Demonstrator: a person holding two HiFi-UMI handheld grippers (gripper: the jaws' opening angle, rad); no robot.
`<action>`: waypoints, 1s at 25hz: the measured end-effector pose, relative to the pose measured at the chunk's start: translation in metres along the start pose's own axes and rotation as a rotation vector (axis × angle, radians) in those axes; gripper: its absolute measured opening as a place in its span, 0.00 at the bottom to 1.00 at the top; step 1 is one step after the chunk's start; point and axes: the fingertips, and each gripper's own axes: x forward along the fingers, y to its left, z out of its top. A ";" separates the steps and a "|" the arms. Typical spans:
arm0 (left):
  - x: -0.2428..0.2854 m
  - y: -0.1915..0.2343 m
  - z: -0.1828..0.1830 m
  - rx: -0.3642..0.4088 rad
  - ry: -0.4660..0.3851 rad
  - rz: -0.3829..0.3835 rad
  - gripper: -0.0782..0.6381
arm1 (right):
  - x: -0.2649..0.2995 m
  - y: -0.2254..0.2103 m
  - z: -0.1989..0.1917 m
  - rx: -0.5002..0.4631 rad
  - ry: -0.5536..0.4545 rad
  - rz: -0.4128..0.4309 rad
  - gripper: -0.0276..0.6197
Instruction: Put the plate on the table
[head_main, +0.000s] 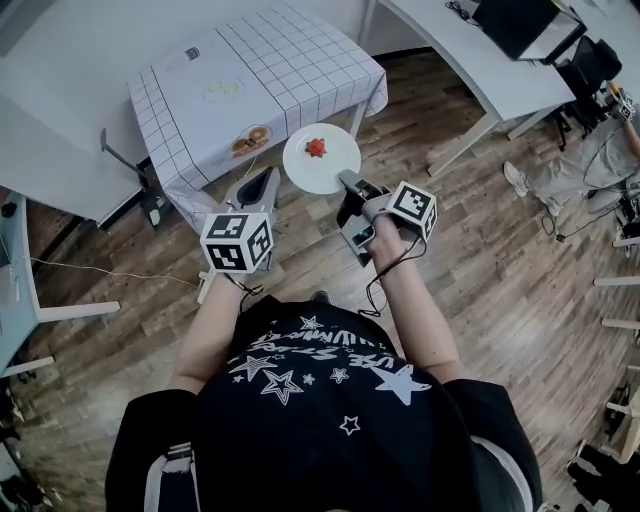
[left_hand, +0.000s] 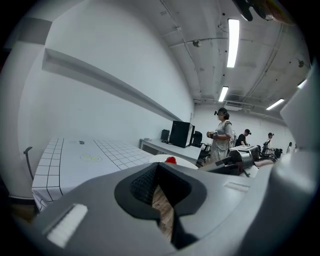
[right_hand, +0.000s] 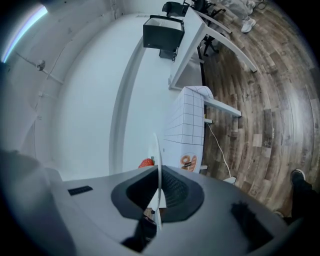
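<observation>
A white plate (head_main: 322, 160) carrying a small red food piece (head_main: 316, 148) hangs level over the wood floor, just off the front corner of the table with the white grid cloth (head_main: 290, 60). My right gripper (head_main: 346, 179) is shut on the plate's near rim. In the right gripper view the plate (right_hand: 156, 155) shows edge-on between the jaws of this gripper (right_hand: 158, 196), with the red piece (right_hand: 146, 162) beside it. My left gripper (head_main: 262, 186) hovers left of the plate, shut and empty. From the left gripper (left_hand: 161, 200) the plate (left_hand: 185, 163) and table (left_hand: 75, 160) lie ahead.
On the table sit a dish of orange food (head_main: 250, 140), a pale green dish (head_main: 223, 89) and a small dark item (head_main: 193, 53). Long white desks (head_main: 470, 60) with a monitor (head_main: 520, 25) stand to the right. A person (head_main: 590, 150) sits far right; others (left_hand: 220, 140) stand beyond.
</observation>
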 end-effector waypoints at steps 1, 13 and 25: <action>0.003 -0.001 0.001 0.000 -0.003 0.009 0.12 | 0.000 0.000 0.005 -0.004 0.009 0.002 0.07; 0.039 0.007 0.004 -0.046 0.009 0.046 0.12 | 0.009 -0.014 0.041 0.001 0.053 -0.007 0.08; 0.146 0.038 0.031 -0.036 0.010 -0.051 0.12 | 0.059 -0.018 0.121 -0.016 -0.031 -0.045 0.07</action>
